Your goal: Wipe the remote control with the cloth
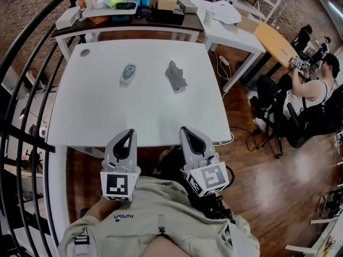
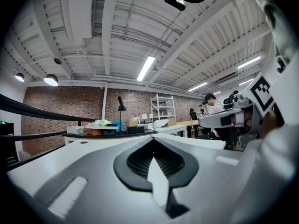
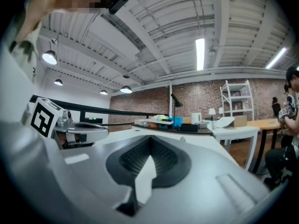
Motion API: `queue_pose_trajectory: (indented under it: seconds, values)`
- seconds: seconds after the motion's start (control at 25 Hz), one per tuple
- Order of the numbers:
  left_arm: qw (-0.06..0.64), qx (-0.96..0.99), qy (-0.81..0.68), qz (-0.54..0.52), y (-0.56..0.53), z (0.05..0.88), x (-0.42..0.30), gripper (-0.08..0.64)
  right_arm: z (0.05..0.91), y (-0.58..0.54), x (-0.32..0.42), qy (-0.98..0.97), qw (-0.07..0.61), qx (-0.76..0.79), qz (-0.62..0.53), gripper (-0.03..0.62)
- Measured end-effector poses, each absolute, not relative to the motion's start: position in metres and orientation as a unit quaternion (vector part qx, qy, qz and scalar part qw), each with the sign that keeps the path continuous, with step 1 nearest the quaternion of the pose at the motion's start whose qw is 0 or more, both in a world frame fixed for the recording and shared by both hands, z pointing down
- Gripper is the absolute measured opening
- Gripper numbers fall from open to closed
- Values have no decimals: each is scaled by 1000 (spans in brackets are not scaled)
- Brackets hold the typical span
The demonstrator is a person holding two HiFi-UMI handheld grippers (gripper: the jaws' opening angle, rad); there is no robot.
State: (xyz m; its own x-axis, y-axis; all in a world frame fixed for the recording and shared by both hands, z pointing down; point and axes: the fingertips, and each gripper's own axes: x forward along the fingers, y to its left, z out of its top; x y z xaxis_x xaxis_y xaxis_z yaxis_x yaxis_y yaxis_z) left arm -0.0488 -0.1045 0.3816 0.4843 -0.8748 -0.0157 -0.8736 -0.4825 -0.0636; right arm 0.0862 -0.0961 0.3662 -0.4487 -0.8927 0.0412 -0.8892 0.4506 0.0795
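Note:
A small teal and white remote control (image 1: pixel 128 73) lies on the white table (image 1: pixel 96 116), left of centre towards the far side. A crumpled grey cloth (image 1: pixel 176 76) lies to its right. My left gripper (image 1: pixel 128 132) and right gripper (image 1: pixel 185 129) are held side by side at the table's near edge, pointing level across it, well short of both objects. Both are shut with nothing between the jaws. In the left gripper view the left gripper (image 2: pixel 153 143) has its jaws closed tip to tip. The right gripper (image 3: pixel 150 143) looks the same in the right gripper view.
A dark-topped desk (image 1: pixel 177 21) with boxes and clutter stands behind the table, and more white desks (image 1: pixel 236 33) run off to the right. A seated person (image 1: pixel 313 92) works at the far right. A black railing (image 1: pixel 21 90) curves along the left.

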Motion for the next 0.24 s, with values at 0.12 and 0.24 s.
queue_pose_trajectory:
  seconds: [0.12,0.24]
  values:
    - [42,-863,504,-21,-103,383,-49,2,365,-95,87,-851,39,523,-24,3]
    - [63,-865,495,-48,-102,389,-50,2,365,-94,88,-852,41,522,-26,3]
